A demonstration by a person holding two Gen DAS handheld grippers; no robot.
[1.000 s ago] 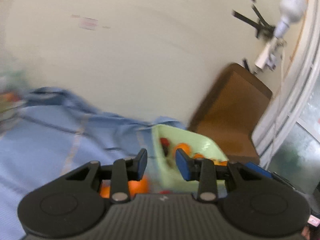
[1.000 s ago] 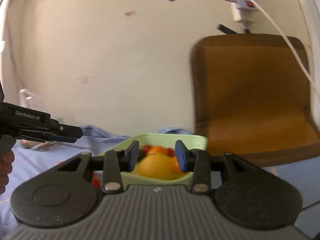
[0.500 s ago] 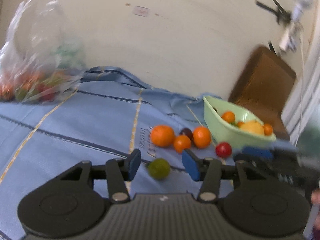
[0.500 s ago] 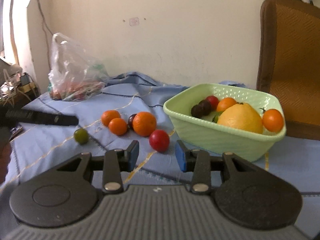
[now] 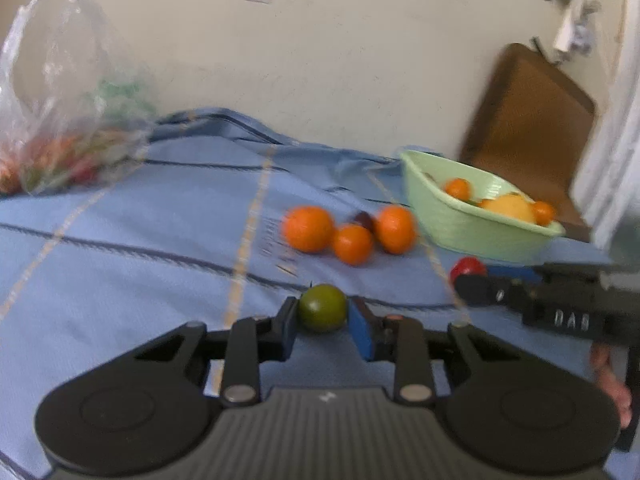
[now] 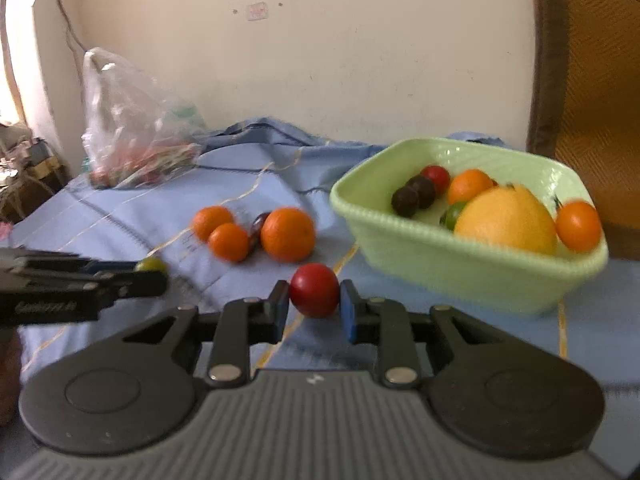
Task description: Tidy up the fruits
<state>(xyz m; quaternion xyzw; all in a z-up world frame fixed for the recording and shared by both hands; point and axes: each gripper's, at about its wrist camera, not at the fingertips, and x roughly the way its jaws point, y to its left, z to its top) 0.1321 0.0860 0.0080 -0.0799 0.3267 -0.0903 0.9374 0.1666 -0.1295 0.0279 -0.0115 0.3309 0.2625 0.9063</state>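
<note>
Nearest me, L gripper [image 5: 322, 330] has its pads either side of the green tomato [image 5: 323, 307], and R gripper [image 6: 314, 307] brackets the red tomato [image 6: 314, 289]. Both fruits sit on the blue cloth [image 5: 120, 264]. Can't tell if either's pinched yet or just straddled w/ jaws part-spread. Risk as I see it: round, smooth fruit could squirt fwd if pads close off-centre, or bruise if squeezed hard. Beyond, 3 oranges [image 6: 287, 234] cluster mid-cloth; the green basket [image 6: 460, 264] sits toward the far R edge, part-filled.
</note>
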